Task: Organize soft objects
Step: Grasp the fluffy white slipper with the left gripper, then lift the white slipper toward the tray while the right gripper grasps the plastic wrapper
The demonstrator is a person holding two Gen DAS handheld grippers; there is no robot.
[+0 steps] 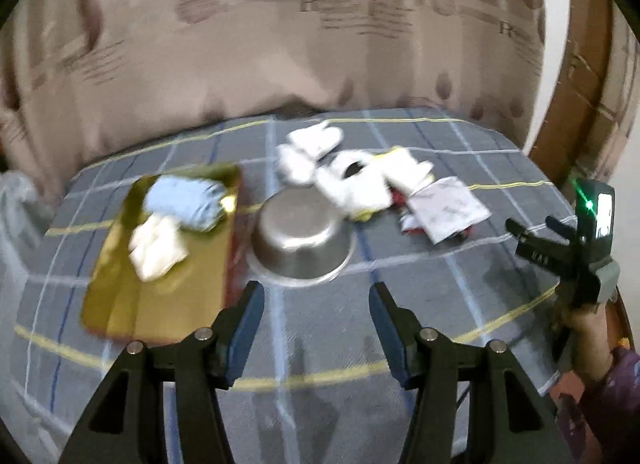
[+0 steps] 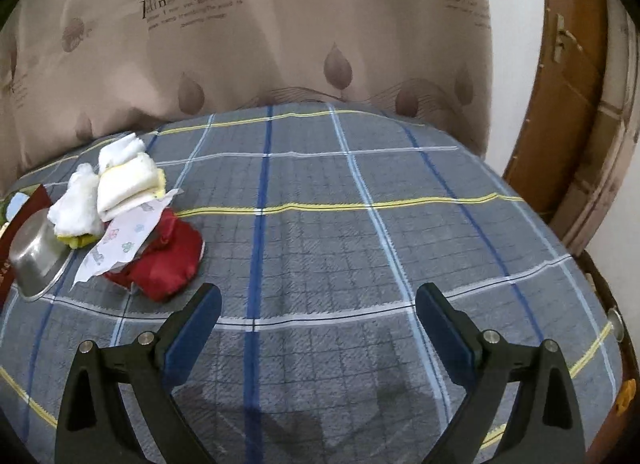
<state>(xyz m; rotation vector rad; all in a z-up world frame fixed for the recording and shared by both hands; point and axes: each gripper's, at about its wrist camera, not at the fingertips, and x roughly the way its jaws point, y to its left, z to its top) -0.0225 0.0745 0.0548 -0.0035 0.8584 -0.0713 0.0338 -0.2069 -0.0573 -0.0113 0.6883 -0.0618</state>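
Both tongs open and empty over the checked bench.
Left wrist view: left tongs [image 1: 316,296] gape above steel bowl [image 1: 302,240]; folded cloths [image 1: 176,219] on gold tray [image 1: 120,304] near the left edge.
Right wrist view: right tongs [image 2: 318,300] spread wide, holding nothing; cloth pile [image 2: 120,191] toward the far-left corner.

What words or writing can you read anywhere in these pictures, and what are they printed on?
"love": on the curtain, top centre.
Big "R" opening two lines, top right of the curtain: rest blurred.
Paragraph beside the printed leaf, left: too small to read.
Patterned white cloth: small pictures, no readable words.
Left wrist view: curtain lettering blurred.
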